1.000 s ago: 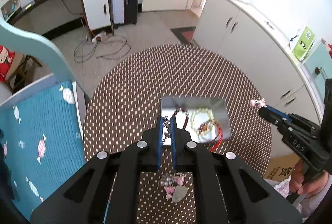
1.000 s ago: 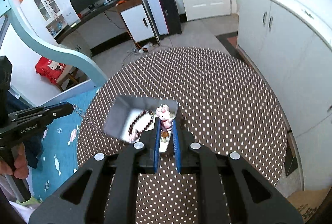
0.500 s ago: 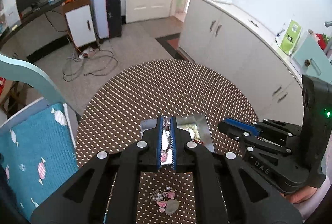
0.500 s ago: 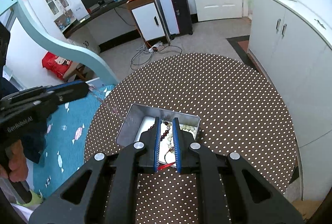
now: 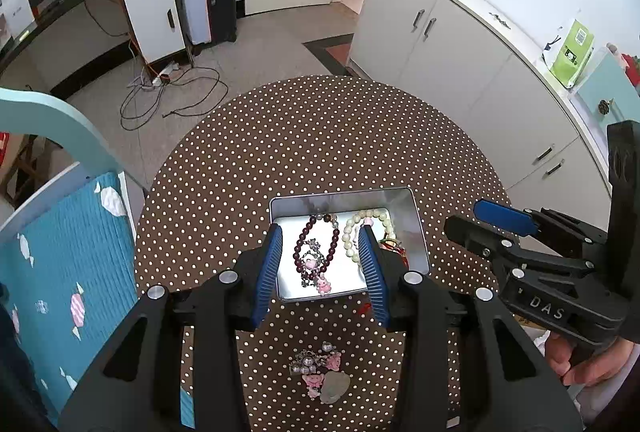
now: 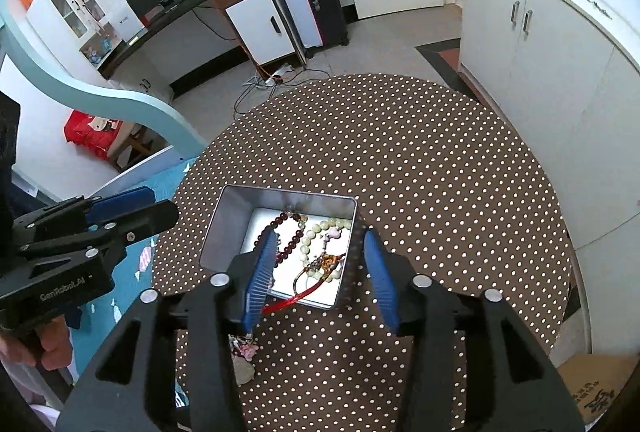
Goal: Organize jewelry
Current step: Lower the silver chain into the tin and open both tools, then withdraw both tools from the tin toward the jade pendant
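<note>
A silver tin [image 5: 347, 192] stands on the round brown dotted table [image 5: 340, 135]. In it lie a dark bead bracelet [image 5: 298, 244], a cream bead bracelet [image 5: 352, 232], a silver chain with pink charms [image 5: 317, 274] and a red cord [image 6: 296, 298]. My left gripper [image 5: 320, 236] hangs over the tin, its jaws opening, with nothing pinched between them. My right gripper [image 6: 320, 238] is over the tin's near right side, its jaws also opening and empty. Each gripper also shows in the other's view: the right gripper [image 5: 470, 218] and the left gripper [image 6: 160, 201]. A small pile of loose charms [image 5: 320, 372] lies on the table under the left gripper.
A blue patterned seat cushion [image 5: 60, 252] adjoins the table on the left. White cabinets [image 5: 460, 51] run along the right, close to the table's edge. A cardboard box [image 6: 592, 388] sits on the floor at the near right. Cables [image 5: 172, 91] lie on the floor beyond the table.
Both grippers were shut on jewellery, then opened. The left one moved in over the tin. The chain with charms and the pink charm now lie in the tin.
</note>
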Demonstrator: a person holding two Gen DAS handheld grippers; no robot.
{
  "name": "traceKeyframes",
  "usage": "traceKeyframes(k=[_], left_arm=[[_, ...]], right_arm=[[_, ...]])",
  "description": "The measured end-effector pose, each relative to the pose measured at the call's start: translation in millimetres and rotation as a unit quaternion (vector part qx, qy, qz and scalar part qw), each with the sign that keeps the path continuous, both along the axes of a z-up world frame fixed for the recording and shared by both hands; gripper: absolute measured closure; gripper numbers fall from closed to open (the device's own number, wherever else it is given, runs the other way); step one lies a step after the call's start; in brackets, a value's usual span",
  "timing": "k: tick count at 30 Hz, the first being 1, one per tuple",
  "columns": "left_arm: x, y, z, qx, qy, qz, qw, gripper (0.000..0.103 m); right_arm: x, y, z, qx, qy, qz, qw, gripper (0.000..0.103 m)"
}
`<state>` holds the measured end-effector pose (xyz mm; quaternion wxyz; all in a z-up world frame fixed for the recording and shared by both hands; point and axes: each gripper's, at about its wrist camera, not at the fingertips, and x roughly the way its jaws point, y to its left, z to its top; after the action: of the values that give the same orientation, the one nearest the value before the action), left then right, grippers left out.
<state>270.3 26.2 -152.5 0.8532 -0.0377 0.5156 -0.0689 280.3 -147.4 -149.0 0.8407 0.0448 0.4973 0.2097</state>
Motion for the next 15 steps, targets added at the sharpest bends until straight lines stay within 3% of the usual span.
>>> traceKeyframes(k=[3,5,8,11,15], left_arm=[[-2,1,-3,0.002,0.004,0.002,1.0,0.063],[-4,1,-5,0.002,0.007,0.004,1.0,0.063],[-10,7,-13,-0.001,0.02,0.014,0.9997,0.045],[-17,14,-20,-0.001,0.032,0.026,0.9991,0.044],[-27,23,-29,0.003,0.046,0.046,0.9979,0.031]], right_arm=[[-3,1,-1,0.0,0.001,0.002,1.0,0.054],[-4,1,-3,-0.003,0.005,-0.004,1.0,0.045],[-6,-1,-6,0.006,0.011,-0.005,1.0,0.038],[-11,2,-14,-0.004,0.021,-0.003,1.0,0.02],[-19,6,-25,-0.015,0.04,0.01,0.999,0.013]])
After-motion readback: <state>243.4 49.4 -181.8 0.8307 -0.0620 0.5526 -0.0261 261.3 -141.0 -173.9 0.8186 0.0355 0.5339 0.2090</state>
